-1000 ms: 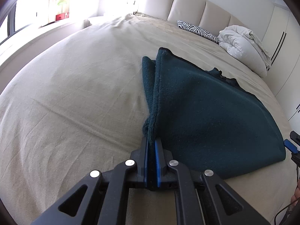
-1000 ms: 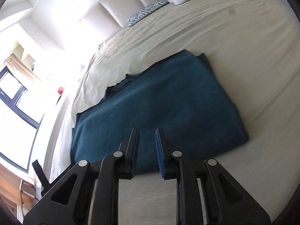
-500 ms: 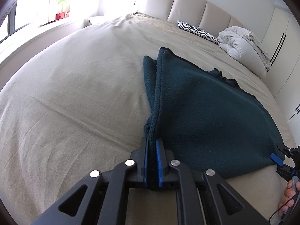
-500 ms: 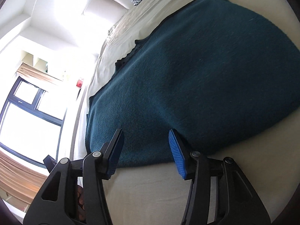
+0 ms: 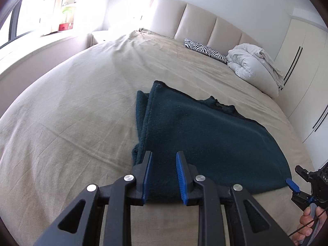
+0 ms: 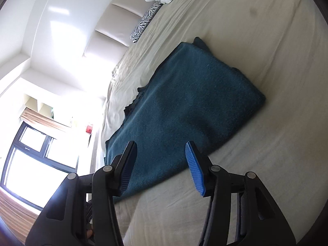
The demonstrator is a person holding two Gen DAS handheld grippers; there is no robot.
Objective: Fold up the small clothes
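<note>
A dark teal fleece garment lies folded flat on the beige bed sheet; it also shows in the right wrist view. My left gripper is open, its blue pads astride the garment's near left corner, holding nothing. My right gripper is open wide and empty, raised above the garment's near edge. The right gripper also shows in the left wrist view, beside the garment's near right corner.
A zebra-print pillow and a bundled white duvet lie by the padded headboard. A white wardrobe stands to the right. A window ledge runs along the left.
My left gripper has opened and let go of the garment's corner, which now lies flat. My right gripper has opened wider and lifted back from the garment.
</note>
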